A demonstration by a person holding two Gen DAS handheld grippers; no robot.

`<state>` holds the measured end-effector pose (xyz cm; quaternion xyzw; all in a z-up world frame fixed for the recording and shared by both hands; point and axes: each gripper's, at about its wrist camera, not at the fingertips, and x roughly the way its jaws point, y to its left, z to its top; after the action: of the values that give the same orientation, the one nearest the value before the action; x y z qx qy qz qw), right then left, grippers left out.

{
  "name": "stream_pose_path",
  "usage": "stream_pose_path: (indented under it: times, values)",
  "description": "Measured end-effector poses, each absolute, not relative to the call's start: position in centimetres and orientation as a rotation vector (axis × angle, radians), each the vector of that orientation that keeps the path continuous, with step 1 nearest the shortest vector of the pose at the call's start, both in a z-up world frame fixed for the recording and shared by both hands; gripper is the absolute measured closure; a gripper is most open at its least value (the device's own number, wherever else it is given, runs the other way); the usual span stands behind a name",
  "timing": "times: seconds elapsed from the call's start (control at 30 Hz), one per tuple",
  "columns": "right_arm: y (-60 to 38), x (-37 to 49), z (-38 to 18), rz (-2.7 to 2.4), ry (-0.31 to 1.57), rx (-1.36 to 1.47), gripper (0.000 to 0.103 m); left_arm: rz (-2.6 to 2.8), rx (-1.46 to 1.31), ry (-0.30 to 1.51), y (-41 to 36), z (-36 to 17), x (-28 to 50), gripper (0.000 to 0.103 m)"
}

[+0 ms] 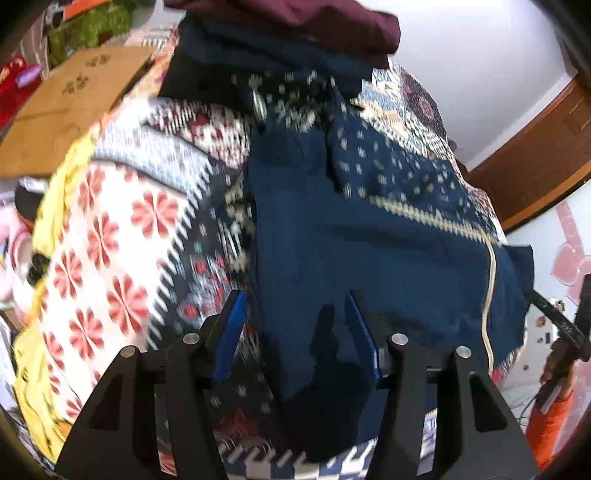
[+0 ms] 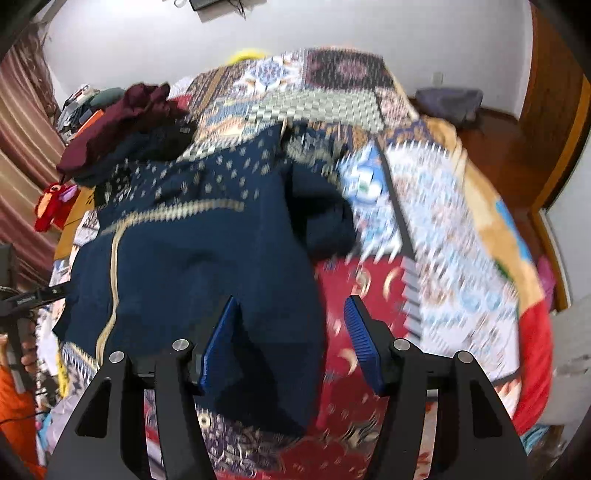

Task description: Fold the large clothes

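Both tools, left [image 1: 293, 334] and right [image 2: 291, 341], hung half-open, gripping nothing, above the navy garment [image 1: 369, 258]; smoothing its near hem looked wise.

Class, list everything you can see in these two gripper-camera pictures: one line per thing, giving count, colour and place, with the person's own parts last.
navy garment: one, dark blue with pale dots and a cream trim line, spread on the bed under both grippers.
maroon cloth: one, dark red, bunched beyond the navy garment.
patchwork bedspread: one, many-coloured, covering the bed.
cardboard box: one, brown, beside the bed's far left in the left view.
red toy: one, red and orange, at the left edge in the right view.
wall: white, behind the bed.
left gripper: black with blue pads, open over the garment's edge.
right gripper: black with blue pads, open over the garment's other edge.
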<state>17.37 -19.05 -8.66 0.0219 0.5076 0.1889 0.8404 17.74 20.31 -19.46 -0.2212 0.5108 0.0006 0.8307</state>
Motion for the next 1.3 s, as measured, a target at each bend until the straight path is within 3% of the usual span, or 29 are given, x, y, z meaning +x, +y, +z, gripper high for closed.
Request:
stream_pose_path:
  times: [0.27,0.37,0.4,0.43,0.47,0.5,0.53,0.63,1.03,1.3]
  values:
    - [-18.1,15.9,-9.0,0.415,1.022,0.044,0.04,0.008,-0.554,1.119,19.4,-22.0,15.6,0.048]
    - [-17.4,16.0,-9.1,0.448,1.029,0.044,0.061,-0.057,-0.573,1.105,18.9,-21.6,15.5,0.053]
    - [-17.1,16.2,-9.3,0.466,1.042,0.048,0.076,-0.069,-0.564,1.104,18.7,-21.4,15.7,0.059]
    - [-16.8,16.3,-9.4,0.486,1.053,0.059,0.084,-0.07,-0.537,1.099,18.4,-21.1,15.8,0.064]
    - [-16.5,16.2,-9.3,0.494,1.05,0.059,0.084,-0.072,-0.512,1.092,18.1,-20.8,16.0,0.07]
    - [-16.2,16.2,-9.0,0.498,1.034,0.047,0.087,-0.085,-0.487,1.079,17.8,-20.2,16.1,0.086]
    - [-15.9,16.1,-8.6,0.503,1.018,0.042,0.088,-0.106,-0.476,1.067,17.6,-19.6,16.2,0.091]
    - [-16.2,16.8,-7.1,0.544,0.986,0.126,0.089,-0.114,-0.448,0.996,17.3,-17.6,16.6,0.093]
    - [-14.6,26.3,-1.0,0.498,0.824,0.172,0.089,-0.109,-0.463,0.731,20.4,-7.9,24.0,0.094]
    - [-12.2,33.7,-6.2,0.405,0.949,0.121,0.086,0.034,-0.437,0.814,22.8,-11.7,33.4,0.094]
